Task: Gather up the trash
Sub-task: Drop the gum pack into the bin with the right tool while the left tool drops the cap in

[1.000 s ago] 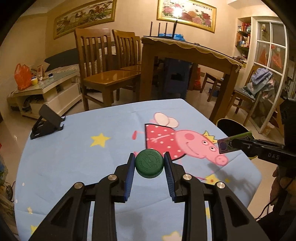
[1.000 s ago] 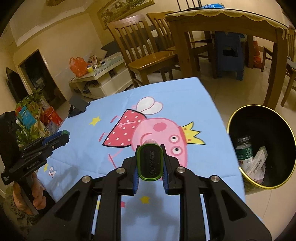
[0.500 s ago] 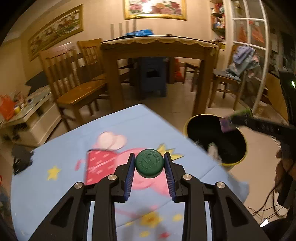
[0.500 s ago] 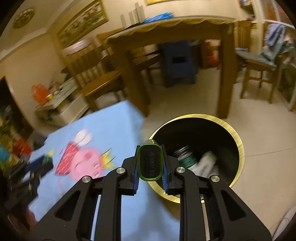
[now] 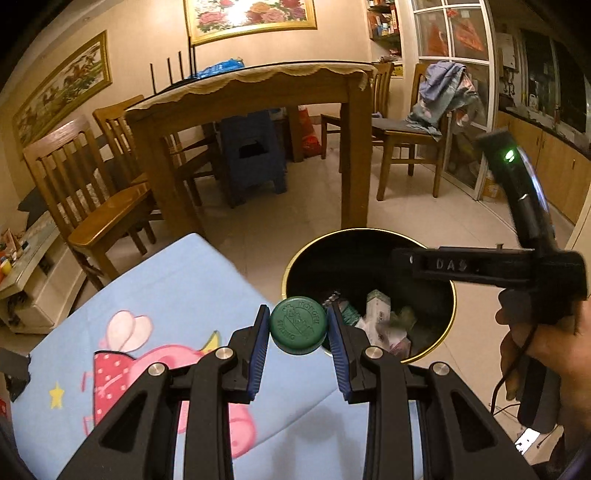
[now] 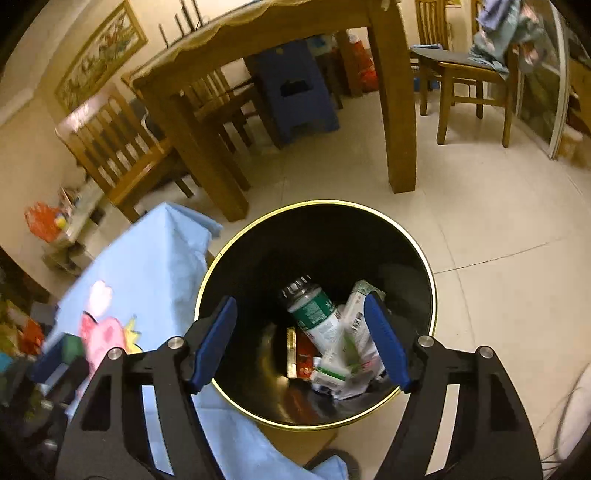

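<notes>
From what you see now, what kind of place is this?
Most likely a home dining room: a wooden dining table with wooden chairs, framed paintings on the wall, and a trash bin.

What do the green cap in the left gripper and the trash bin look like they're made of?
Green cap: looks like matte moulded plastic, going by the raised lettering and ridged edge; held in the left gripper. Trash bin: probably metal, with a glossy black inside that reflects light and a thin brass-coloured rim, though coated plastic can't be ruled out.
</notes>
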`<state>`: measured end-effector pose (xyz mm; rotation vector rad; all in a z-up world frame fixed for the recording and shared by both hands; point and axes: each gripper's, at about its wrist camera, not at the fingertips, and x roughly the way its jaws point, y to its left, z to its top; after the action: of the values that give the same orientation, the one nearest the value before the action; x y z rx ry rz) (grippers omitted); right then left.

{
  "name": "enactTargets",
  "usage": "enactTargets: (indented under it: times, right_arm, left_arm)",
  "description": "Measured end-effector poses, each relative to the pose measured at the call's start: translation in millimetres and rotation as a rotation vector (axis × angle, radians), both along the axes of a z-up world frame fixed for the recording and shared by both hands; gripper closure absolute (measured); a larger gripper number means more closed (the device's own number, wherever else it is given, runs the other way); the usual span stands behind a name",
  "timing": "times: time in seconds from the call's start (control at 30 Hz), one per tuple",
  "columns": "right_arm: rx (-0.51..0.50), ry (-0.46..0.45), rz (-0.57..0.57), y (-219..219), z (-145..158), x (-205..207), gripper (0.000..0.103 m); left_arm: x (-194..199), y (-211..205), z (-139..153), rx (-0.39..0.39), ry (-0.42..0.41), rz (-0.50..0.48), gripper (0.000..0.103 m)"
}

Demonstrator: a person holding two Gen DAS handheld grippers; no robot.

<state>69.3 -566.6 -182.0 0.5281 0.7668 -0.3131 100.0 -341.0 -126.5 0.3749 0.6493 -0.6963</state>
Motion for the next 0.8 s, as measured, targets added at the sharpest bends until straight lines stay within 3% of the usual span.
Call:
enactTargets:
  times: [0.07, 0.13, 0.23, 0.37, 0.43, 0.47, 0.63, 0.8]
  right_arm:
    - [-0.014, -0.034, -0.034, -4.4, 7.4, -6.8, 0.029]
    - [-0.021, -0.084, -0.097, -12.1, 16.3, -21.5, 0.018]
    - [-0.011, -0.173, -0.216, -26.9, 27.4, -51.2, 0.009]
    - [0.010, -0.239, -0.325, -42.5, 31.3, -75.0, 0.007]
    - [0.023, -0.247, -0.347, -49.0, 29.8, -82.2, 0.007]
    - [0.029, -0.246, -0.353, -51.3, 28.6, -83.8, 0.007]
    - [0.029, -0.238, -0.357, -52.7, 30.7, -85.0, 0.006]
    - [-0.005, -0.199, -0.310, -38.3, 34.6, -71.8, 0.006]
  left_arm:
    - [-0.9, -8.8, -1.7, 0.005, -0.003, -0.012, 0.073]
    - [-1.7, -15.6, -2.7, 0.006, 0.000, -0.025, 0.073]
    - [2.8, -35.0, -6.8, 0.018, 0.007, -0.049, 0.073]
    - [17.7, -69.3, -13.9, 0.030, 0.048, -0.092, 0.073]
    - [27.9, -88.1, -16.3, 0.042, 0.071, -0.110, 0.059]
    - [30.6, -93.5, -17.3, 0.049, 0.072, -0.106, 0.046]
    - [29.3, -96.6, -13.4, 0.052, 0.035, -0.111, 0.036]
    - [21.7, -50.6, -5.6, 0.038, 0.009, -0.050, 0.024]
